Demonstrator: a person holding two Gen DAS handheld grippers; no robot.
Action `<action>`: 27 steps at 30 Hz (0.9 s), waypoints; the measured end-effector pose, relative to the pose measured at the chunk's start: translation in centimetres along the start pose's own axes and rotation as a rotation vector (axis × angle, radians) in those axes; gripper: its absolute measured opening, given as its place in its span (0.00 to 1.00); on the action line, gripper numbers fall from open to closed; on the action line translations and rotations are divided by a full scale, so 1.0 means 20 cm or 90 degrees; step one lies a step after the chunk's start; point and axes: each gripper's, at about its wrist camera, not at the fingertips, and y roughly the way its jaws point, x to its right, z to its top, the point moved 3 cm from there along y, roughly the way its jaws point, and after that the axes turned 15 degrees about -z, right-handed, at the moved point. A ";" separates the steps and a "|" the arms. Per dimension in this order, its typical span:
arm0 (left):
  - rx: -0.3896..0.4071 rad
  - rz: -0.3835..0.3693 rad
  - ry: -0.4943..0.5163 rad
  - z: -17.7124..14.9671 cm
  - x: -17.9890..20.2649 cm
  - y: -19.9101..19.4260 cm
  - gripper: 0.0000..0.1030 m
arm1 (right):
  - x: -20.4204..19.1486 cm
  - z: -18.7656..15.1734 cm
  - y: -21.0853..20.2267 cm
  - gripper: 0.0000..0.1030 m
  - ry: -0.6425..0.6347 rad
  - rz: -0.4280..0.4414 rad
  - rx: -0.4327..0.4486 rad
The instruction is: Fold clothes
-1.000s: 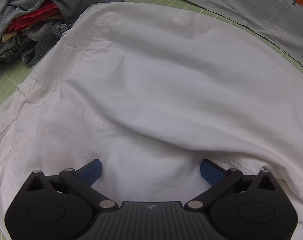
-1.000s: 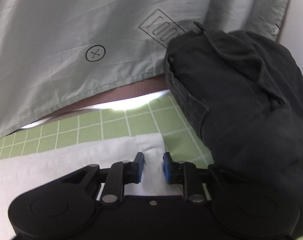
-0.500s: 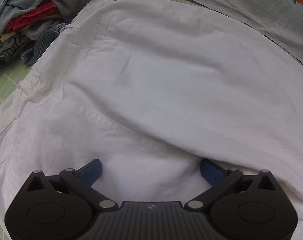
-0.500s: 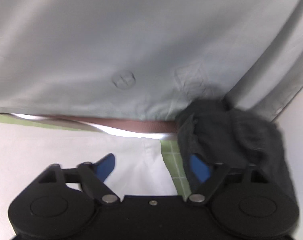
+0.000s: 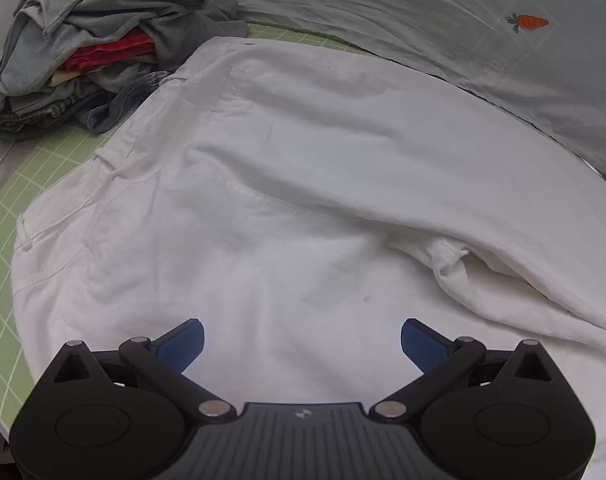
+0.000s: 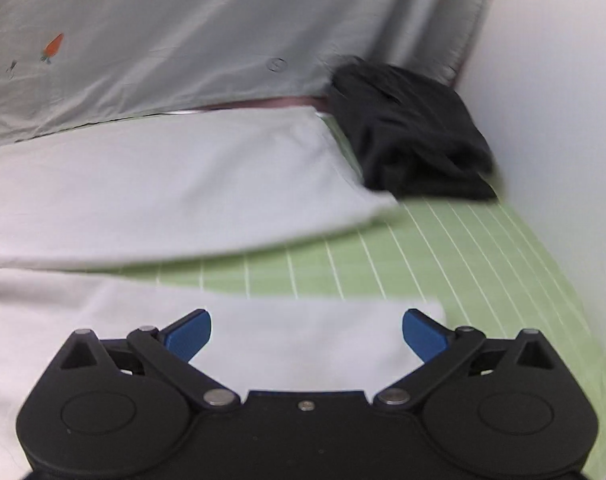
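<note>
Both grippers stood wide apart and gripped nothing. Left gripper (image 5: 301,340) hung over the white trousers (image 5: 287,208), blue pads (image 5: 181,343) spread above the cloth. Right gripper (image 6: 306,334) did likewise over a flat white trouser leg (image 6: 315,344), pads (image 6: 425,336) well clear of each other.

From the left wrist, the trousers filled nearly everything: spread across the green grid mat (image 5: 1,248), one leg folded over the other in a long ridge, a small bunched fold (image 5: 449,258) near the right edge. Only this view caught the pile of clothes (image 5: 91,52) at the far left, grey on top, red in the middle, denim below, just touching the trousers' top edge.

From the right wrist, blurred a bit, came what the other missed: the two leg ends lay apart with a bare wedge of green mat (image 6: 443,256) between them, and a black folded garment (image 6: 411,132) sat at the far corner, just beside the upper leg's end (image 6: 175,188). A plain white wall (image 6: 551,80) rose on the right.

Behind it all, both views showed a grey sheet (image 5: 443,40) hanging, with a little carrot print (image 5: 527,22) on it.
</note>
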 end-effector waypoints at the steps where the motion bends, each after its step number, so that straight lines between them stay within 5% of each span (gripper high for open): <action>1: 0.006 -0.002 -0.004 -0.03 -0.01 -0.03 1.00 | 0.05 -0.05 -0.01 1.00 0.021 -0.010 -0.010; 9: 0.027 0.021 -0.031 -0.27 -0.09 -0.18 1.00 | 0.40 -0.36 -0.01 1.00 0.095 -0.091 -0.077; 21: 0.026 0.036 -0.041 -0.50 -0.07 -0.26 1.00 | 0.49 -0.61 -0.06 1.00 0.107 -0.037 -0.125; 23: 0.029 0.040 -0.048 -0.50 -0.10 -0.27 1.00 | 0.48 -0.62 -0.07 0.92 0.115 -0.024 -0.135; 27: 0.042 0.049 -0.066 -0.50 -0.17 -0.31 1.00 | 0.46 -0.57 -0.10 0.54 0.113 -0.001 -0.136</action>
